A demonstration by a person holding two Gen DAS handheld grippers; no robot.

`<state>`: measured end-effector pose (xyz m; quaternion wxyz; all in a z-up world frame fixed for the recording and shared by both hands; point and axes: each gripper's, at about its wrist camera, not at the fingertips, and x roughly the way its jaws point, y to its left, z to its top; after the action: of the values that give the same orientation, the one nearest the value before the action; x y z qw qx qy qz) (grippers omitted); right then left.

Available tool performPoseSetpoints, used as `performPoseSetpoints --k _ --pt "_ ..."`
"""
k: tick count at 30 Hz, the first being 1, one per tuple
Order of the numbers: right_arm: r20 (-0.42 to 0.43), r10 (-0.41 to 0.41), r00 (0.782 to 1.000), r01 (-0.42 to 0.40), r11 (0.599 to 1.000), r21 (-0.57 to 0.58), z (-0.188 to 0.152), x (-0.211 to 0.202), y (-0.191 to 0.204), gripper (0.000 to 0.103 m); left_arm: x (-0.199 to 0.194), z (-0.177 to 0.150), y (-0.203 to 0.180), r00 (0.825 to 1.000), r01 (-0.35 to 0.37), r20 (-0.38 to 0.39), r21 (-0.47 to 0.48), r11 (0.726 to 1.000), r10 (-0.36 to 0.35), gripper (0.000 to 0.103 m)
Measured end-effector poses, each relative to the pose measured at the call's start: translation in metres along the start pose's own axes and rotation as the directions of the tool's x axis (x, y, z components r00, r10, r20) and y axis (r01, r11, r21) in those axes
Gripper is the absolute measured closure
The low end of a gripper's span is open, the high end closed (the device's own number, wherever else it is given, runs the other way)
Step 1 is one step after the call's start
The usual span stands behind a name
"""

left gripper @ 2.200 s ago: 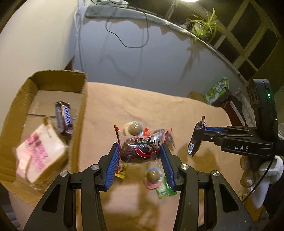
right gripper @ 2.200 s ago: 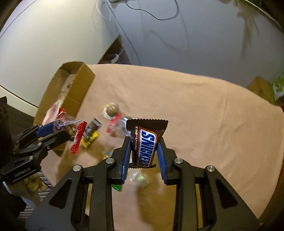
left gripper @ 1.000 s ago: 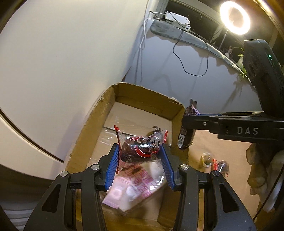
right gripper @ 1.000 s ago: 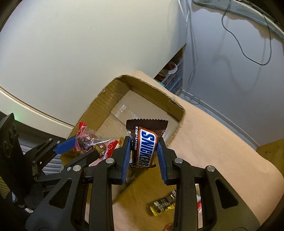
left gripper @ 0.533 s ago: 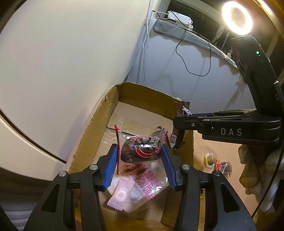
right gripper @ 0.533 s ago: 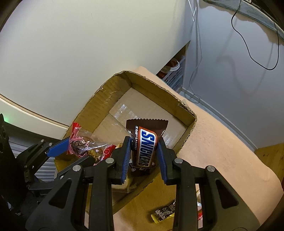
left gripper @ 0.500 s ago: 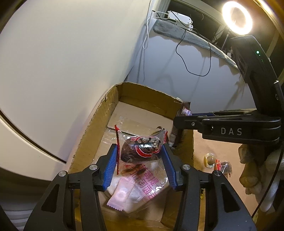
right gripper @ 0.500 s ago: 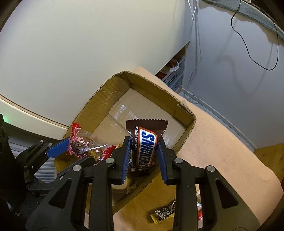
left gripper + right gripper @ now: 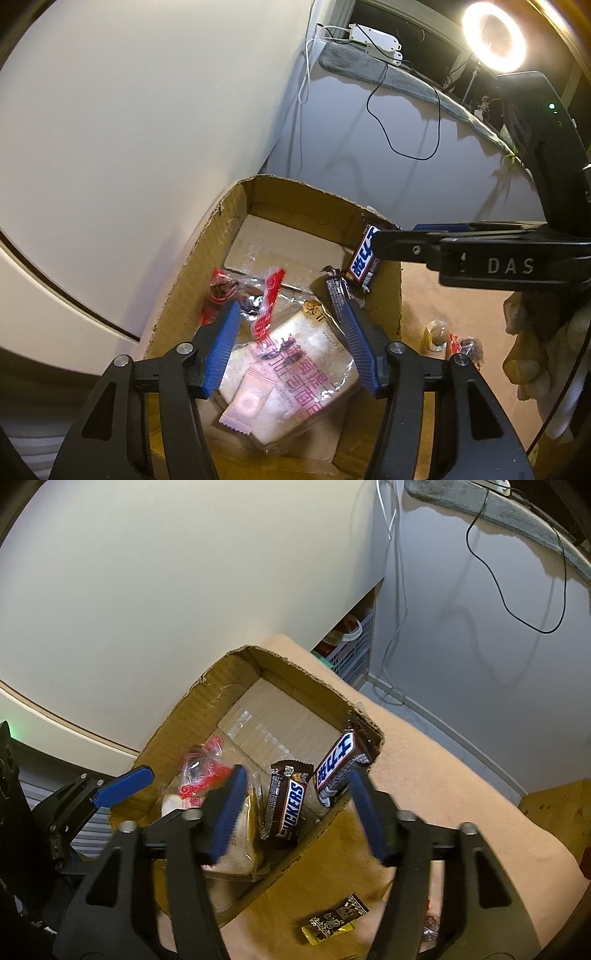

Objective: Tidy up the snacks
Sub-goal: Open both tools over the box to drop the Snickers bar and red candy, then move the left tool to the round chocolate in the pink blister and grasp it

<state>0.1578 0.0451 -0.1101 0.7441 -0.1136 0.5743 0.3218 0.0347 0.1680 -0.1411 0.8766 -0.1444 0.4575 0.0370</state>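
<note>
My left gripper (image 9: pixel 288 325) hangs over the open cardboard box (image 9: pixel 295 183), its jaws opening with nothing between them. The red-and-clear snack packet (image 9: pixel 240 295) lies loose on the box floor beyond the blue pads. A wrapped bread pack (image 9: pixel 295 369) sits under the gripper. My right gripper (image 9: pixel 295 775) is over the box's right side, its jaws also opening and gripping nothing. Two Snickers bars are in the box: one (image 9: pixel 288 805) lies on the bread pack, the other (image 9: pixel 340 768) leans tilted against the right wall (image 9: pixel 369 731).
Loose candies lie on the tan cloth right of the box: a round one (image 9: pixel 436 334), a red-wrapped one (image 9: pixel 465 343) and a gold-and-black wrapper (image 9: pixel 334 921). A gloved hand (image 9: pixel 543 350) holds the right gripper. A white wall stands close behind the box.
Both grippers have opened. The red-and-clear packet has dropped from the left gripper into the box, and the Snickers bar has left the right gripper and landed in the box.
</note>
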Motion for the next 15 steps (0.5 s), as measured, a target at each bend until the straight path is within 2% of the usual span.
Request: performPoseSetpoints --k 8,15 --pt "0.025 -0.001 1.0 0.001 1.0 0.005 -0.007 -0.018 -0.009 0.038 -0.008 -0.002 -0.008 1.0 0.01 0.008 0.013 1.0 -0.01 0.046" --pt "0.038 -0.014 0.999 0.013 0.999 0.031 -0.024 -0.04 -0.03 0.038 -0.017 -0.007 -0.03 0.999 0.049 0.007 0.042 0.998 -0.049 0.046"
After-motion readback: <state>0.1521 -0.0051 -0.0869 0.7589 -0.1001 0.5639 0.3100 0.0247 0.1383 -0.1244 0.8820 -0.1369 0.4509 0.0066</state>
